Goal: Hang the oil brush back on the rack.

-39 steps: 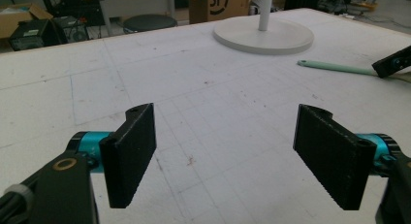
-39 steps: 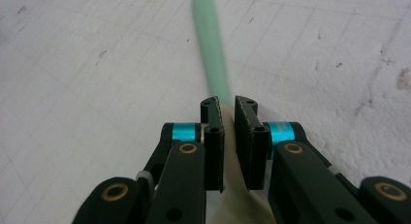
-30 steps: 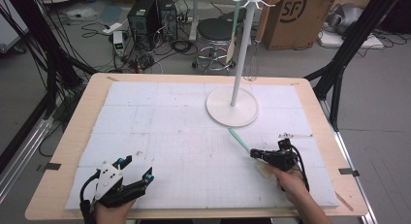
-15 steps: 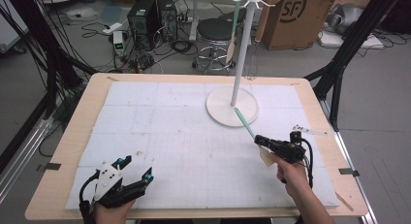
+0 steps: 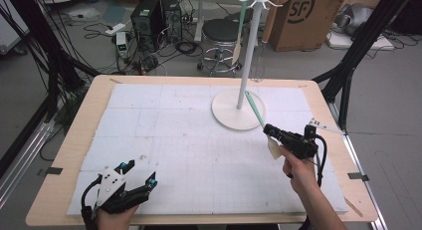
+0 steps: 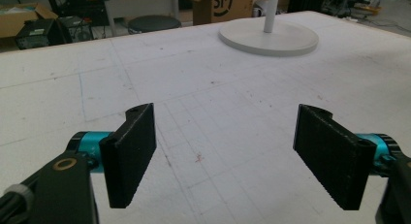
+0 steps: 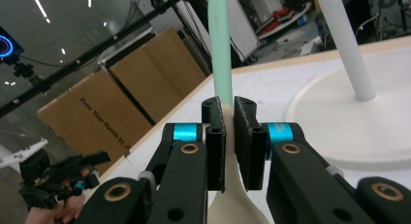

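Spatula (image 5: pixel 261 119) is pinched in the right tongs (image 5: pixel 272 135), lifted off the worktop (image 5: pixel 164 135) beside the rack (image 5: pixel 246 60); hanging it on a hook looks left. Left tongs (image 6: pixel 225 153) rest spread, empty.

Table (image 5: pixel 74 155): light wood top, rounded corners.
Mat (image 5: pixel 164 135): white gridded sheet covering most of the top, wood border left bare.
Stand base (image 5: pixel 230 115): white round disc on the mat, far right part.
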The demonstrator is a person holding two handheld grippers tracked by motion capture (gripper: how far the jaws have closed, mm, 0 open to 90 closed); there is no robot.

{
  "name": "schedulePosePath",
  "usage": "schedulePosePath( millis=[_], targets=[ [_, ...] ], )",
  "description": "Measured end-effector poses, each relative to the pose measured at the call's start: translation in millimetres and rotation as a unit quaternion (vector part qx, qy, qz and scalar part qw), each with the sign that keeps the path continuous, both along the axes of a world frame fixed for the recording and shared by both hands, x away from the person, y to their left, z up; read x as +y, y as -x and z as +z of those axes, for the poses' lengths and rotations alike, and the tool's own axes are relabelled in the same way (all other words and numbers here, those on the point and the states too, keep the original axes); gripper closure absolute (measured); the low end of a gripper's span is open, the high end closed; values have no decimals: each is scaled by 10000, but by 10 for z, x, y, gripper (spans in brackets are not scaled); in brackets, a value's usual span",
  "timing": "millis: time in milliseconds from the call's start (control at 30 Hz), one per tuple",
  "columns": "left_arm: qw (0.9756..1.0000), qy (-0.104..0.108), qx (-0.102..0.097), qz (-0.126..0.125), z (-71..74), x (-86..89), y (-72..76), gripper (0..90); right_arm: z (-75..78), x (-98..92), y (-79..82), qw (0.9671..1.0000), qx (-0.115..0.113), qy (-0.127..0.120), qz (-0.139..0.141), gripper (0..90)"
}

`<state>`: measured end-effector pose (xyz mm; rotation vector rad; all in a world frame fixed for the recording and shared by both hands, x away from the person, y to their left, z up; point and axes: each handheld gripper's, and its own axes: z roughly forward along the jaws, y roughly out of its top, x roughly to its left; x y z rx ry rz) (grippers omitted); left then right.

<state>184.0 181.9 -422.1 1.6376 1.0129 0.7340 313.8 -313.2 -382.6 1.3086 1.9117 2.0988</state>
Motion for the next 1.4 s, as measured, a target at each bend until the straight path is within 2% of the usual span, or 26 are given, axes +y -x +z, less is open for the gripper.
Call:
schedulePosePath(
  millis=[133, 300, 633, 967, 1167, 1400],
  targets=[
    [10000, -3, 6, 2, -3, -1, -3, 240, 79, 6, -13, 9997, -197, -123, -50, 838],
    [10000, 11, 9, 9, -8, 6, -5, 240, 230, 37, -48, 9990, -338, -268, -71, 838],
    [10000, 47, 33, 68, -22, 44, -10, 238, 484, 89, -160, 9957, -744, -496, -230, 837],
    [9999, 68, 73, 108, -45, 59, -23, 235, 651, 123, -324, 9937, -887, -644, -249, 837],
    [9999, 28, 85, 107, -53, 44, -35, 235, 761, 128, -373, 9899, -1095, -850, -304, 837],
    [9999, 56, 106, 110, -55, 56, -37, 235, 876, 138, -419, 9882, -1204, -874, -354, 837]
  ],
)
